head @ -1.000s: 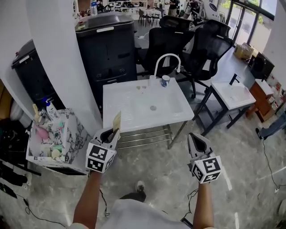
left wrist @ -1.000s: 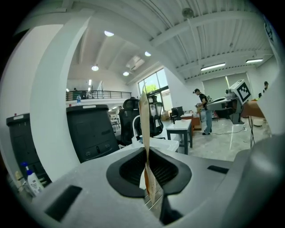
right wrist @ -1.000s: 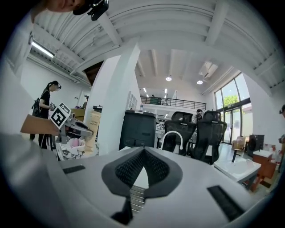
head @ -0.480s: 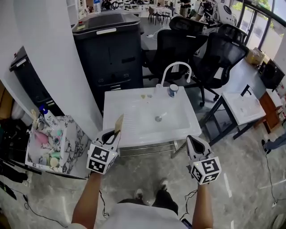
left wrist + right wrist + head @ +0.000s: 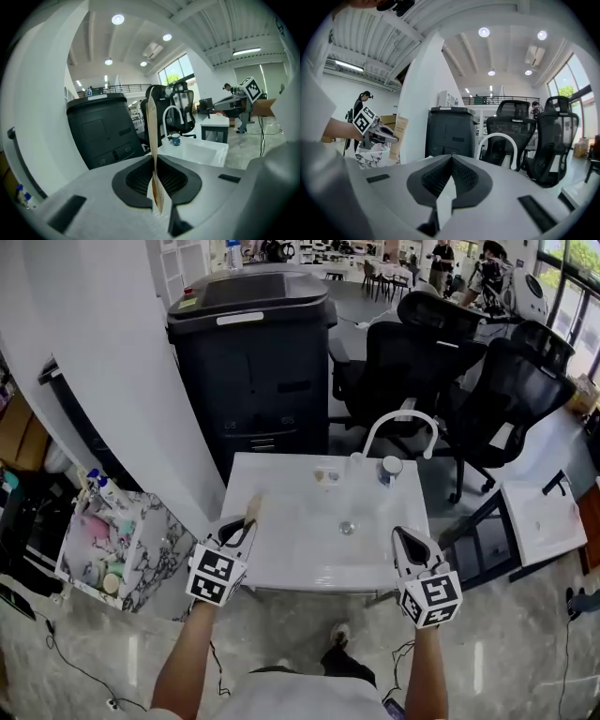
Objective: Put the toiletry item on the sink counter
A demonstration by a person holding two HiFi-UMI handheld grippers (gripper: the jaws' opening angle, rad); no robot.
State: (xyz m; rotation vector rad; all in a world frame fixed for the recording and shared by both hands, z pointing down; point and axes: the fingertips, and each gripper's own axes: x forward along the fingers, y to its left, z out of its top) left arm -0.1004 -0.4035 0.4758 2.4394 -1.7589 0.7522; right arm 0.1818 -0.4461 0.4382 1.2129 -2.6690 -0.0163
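Toiletry sachet [image 5: 249,509], a flat tan packet, stood upright on edge in the left gripper [image 5: 242,524], pinched by its lower part. In the left gripper view the 2 dark pads were pressed against either face of the sachet [image 5: 152,131], whose top rose well above the jaws. The print on it was too small to read. In the head view the packet hung over the near left edge of the white sink counter [image 5: 281,554], not resting on it.

The right gripper [image 5: 406,533] hovered over the counter's near right corner. Its jaws were pressed together with nothing between them, as the right gripper view [image 5: 451,158] showed.

On the counter's far rim stood a curved white faucet [image 5: 401,422] with a small cup [image 5: 390,468] just beside it, and what looked like a small dish [image 5: 326,475] to the left. Behind the counter stood a black cabinet [image 5: 253,362] and 2 black office chairs [image 5: 441,352]. To the left, well apart from the counter, a marble-patterned box [image 5: 141,549] held assorted bottles and tubes.
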